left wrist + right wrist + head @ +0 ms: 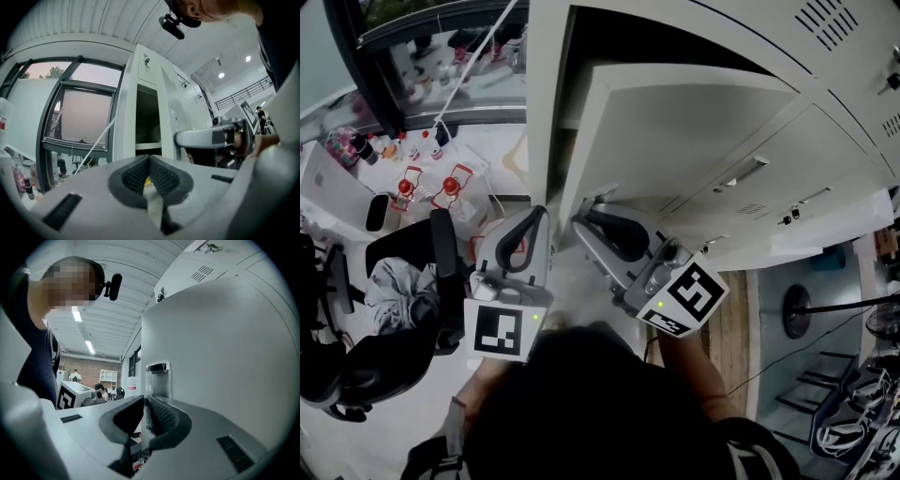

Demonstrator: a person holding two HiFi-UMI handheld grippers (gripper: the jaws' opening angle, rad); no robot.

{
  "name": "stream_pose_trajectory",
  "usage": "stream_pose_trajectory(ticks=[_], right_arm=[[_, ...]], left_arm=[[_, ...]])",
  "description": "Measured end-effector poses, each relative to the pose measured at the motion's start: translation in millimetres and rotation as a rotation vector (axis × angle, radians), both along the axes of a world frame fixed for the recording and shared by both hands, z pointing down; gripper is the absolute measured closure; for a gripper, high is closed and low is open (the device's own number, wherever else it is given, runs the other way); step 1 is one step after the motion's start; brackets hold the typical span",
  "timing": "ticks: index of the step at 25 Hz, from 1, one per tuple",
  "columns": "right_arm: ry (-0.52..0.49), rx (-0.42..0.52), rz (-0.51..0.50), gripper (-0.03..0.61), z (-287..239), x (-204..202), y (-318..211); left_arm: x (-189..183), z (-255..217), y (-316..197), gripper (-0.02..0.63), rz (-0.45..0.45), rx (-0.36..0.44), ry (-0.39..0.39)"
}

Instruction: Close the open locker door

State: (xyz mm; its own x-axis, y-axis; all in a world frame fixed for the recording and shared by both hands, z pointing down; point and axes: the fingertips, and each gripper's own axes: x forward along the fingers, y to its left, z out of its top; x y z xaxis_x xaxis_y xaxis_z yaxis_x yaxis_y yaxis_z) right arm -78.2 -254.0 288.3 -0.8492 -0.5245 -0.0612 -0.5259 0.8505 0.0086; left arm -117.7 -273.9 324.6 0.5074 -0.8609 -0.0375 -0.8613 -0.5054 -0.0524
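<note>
One locker door (694, 131) edge between right tongs (143, 411)

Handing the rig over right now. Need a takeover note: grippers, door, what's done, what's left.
Left gripper: jaws together, empty, pointing at the open compartment.
Right gripper: jaws look closed on the free edge of the locker door, by its latch plate.
Done: door edge gripped.
Left: the door stands well open; swing it onto the compartment and check that it seats.
</note>
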Motion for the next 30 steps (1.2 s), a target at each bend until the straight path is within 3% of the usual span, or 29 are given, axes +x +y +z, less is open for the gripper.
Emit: stream_pose_trajectory(ticks=[30], right_arm=[[-0.001, -0.007, 0.107, 0.528, -0.7, -7.2, -29.6]], left_arm=[[-8.4, 1.4, -10.3, 0.612, -0.02, -0.004, 0.006]])
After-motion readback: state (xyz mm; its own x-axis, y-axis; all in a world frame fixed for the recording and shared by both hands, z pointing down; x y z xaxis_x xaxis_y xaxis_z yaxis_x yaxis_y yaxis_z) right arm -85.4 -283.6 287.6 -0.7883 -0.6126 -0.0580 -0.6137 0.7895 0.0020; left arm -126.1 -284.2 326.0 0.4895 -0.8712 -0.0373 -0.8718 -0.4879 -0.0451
